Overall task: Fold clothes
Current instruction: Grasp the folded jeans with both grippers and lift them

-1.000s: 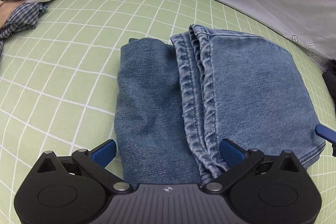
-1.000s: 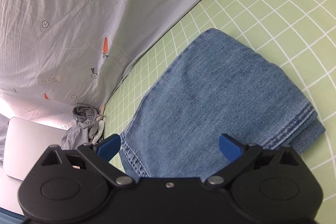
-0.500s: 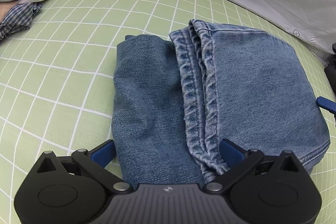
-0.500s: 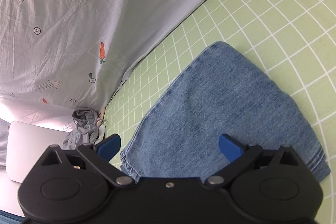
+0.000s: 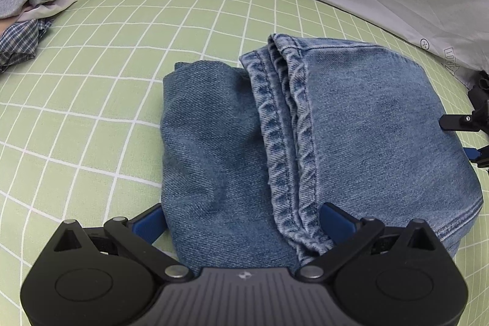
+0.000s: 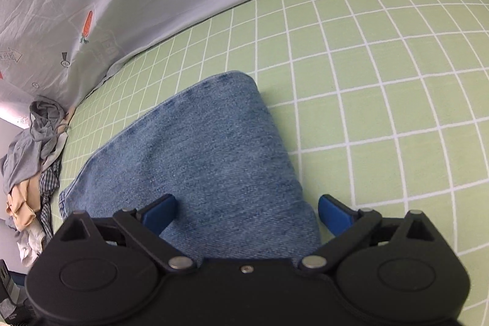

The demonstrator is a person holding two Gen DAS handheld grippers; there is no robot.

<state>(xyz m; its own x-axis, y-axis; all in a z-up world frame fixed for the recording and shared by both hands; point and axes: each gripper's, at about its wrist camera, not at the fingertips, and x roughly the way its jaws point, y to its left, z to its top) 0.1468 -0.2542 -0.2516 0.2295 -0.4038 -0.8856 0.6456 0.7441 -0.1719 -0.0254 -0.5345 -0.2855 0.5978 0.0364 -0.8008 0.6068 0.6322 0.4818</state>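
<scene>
Both the left hand-held gripper (image 5: 244,222) and the right hand-held gripper (image 6: 247,213) point forward, blue fingers spread wide apart.

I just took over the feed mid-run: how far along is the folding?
Done: the jeans lie folded into a compact stack on the green checked sheet. In hand: nothing; the left claw and right claw are both open at the stack's edges. Left: the heap of unfolded clothes at the sheet's far corner, a grey hoodie on top, looks untouched.
</scene>
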